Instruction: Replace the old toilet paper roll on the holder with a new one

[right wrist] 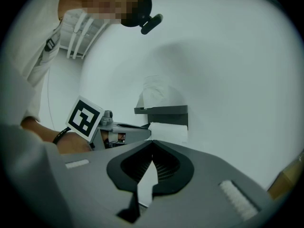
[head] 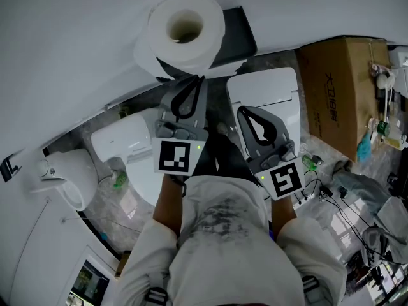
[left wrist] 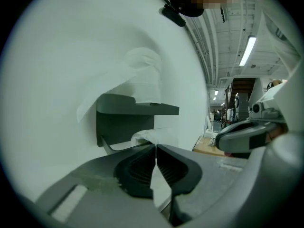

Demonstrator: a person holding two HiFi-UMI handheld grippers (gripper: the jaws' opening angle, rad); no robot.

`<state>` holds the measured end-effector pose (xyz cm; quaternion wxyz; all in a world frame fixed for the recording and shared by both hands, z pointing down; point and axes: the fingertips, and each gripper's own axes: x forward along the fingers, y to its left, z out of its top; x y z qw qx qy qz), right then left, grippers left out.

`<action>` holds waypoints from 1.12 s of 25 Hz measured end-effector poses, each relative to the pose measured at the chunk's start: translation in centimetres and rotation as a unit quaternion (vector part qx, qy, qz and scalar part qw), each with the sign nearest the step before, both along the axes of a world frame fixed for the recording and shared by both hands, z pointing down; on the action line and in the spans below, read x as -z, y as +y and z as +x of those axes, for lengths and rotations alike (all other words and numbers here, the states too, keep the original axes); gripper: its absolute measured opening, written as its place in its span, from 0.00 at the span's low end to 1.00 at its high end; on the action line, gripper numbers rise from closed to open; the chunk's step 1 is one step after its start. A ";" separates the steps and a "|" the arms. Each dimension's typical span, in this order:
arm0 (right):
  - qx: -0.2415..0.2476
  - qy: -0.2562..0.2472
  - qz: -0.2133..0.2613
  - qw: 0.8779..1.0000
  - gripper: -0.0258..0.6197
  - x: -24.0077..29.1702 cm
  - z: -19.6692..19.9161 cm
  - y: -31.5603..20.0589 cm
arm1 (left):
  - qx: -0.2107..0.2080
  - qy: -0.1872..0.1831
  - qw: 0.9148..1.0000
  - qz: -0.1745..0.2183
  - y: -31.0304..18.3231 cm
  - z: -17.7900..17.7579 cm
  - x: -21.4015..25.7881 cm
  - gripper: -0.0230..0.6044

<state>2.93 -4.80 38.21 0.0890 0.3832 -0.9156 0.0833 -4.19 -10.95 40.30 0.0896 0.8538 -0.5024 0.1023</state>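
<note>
A full white toilet paper roll (head: pixel 185 30) (left wrist: pixel 142 77) stands on top of the dark grey wall holder (head: pixel 237 36) (left wrist: pixel 126 120) (right wrist: pixel 164 113). Under the holder's shelf sits the old roll (right wrist: pixel 168 132), seen as crumpled white paper (left wrist: pixel 148 137) in the left gripper view. My left gripper (head: pixel 192 79) (left wrist: pixel 156 145) (right wrist: pixel 124 132) reaches under the shelf, its jaws shut with that paper pinched at their tips. My right gripper (head: pixel 242 110) (right wrist: pixel 153 142) hangs a little back and to the right, shut, with nothing between its fingers.
The white wall (head: pixel 70 50) carries the holder. Below stand a white toilet (head: pixel 271 91) and another white fixture (head: pixel 124 142). A cardboard box (head: pixel 338 88) and tangled cables (head: pixel 344 212) crowd the right side.
</note>
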 end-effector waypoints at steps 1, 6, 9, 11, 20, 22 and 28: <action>-0.001 0.000 0.000 1.000 0.04 0.0 0.1 -0.1 | -0.001 0.000 1.000 0.000 0.0 0.2 0.0 0.05; -0.005 0.000 -0.001 1.000 0.04 0.1 0.7 -0.1 | -0.008 -0.001 1.000 0.001 -0.2 1.1 0.1 0.05; -0.009 0.001 -0.002 1.000 0.04 0.1 1.1 -0.2 | -0.011 -0.001 1.000 0.001 -0.4 1.6 0.1 0.05; -0.011 0.000 -0.001 1.000 0.04 0.2 1.3 -0.3 | -0.012 0.001 1.000 0.001 -0.5 1.9 0.2 0.05; -0.025 -0.001 0.000 1.000 0.04 0.1 2.7 -0.4 | -0.020 0.000 1.000 0.000 -1.0 3.4 0.2 0.05; -0.029 -0.002 0.000 1.000 0.04 0.1 3.1 -0.4 | -0.023 -0.001 1.000 0.001 -1.1 3.7 0.3 0.05; -0.038 -0.003 -0.001 0.999 0.04 0.2 4.1 -0.4 | -0.030 0.000 1.000 0.002 -1.3 4.7 0.5 0.05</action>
